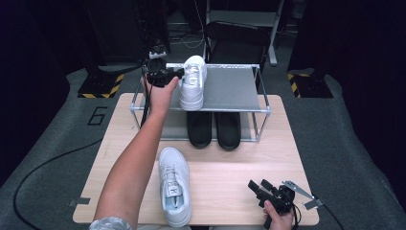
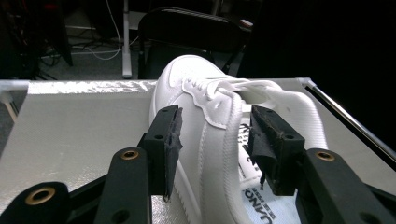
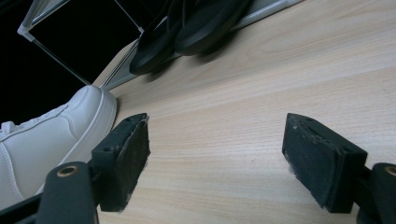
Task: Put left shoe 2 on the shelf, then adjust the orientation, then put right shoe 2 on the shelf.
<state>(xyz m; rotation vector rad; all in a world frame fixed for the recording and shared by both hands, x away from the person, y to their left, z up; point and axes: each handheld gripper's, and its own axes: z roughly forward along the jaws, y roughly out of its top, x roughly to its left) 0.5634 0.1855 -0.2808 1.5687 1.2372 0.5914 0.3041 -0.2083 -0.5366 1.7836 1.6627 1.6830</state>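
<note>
Table: light wood table point(image 1: 230, 177), seen from high view, w/ a metal shoe rack point(image 1: 230, 88) at the far side.
Rack: two levels. Grey top shelf, lower level near the table top.
Top shoe: white shoe point(image 1: 192, 82) lies on the top shelf, left part, toe pointing away from the person.
Left gripper: left gripper point(image 1: 168, 74) is up at the rack, held by the left hand point(image 1: 162, 93). In the left gripper view its jaws sit on both sides of the shoe's side wall near the opening, one outside, one inside by the tongue. Jaws are close to the shoe point(image 2: 205, 135) wall but a small gap shows by each pad, so not squeezed tight. Cannot tell if pads touch it.
Black pair: two black slippers point(image 1: 213, 129) on the lower level, side by side, toes sticking out toward the person.
Second shoe: other white shoe point(image 1: 174, 184) lies flat on the table, near the front edge, left of middle, toe pointing to the rack.
Right gripper: right gripper point(image 1: 261, 190) is low at the front right of the table, in the right hand point(image 1: 277, 220). Jaws wide apart, nothing btw them, just bare wood in the right gripper view. The table shoe's toe point(image 3: 56, 135) is just beside its left jaw.
Floor: grey floor around the table, w/ a dark chair point(image 1: 237, 40) behind the rack.
</note>
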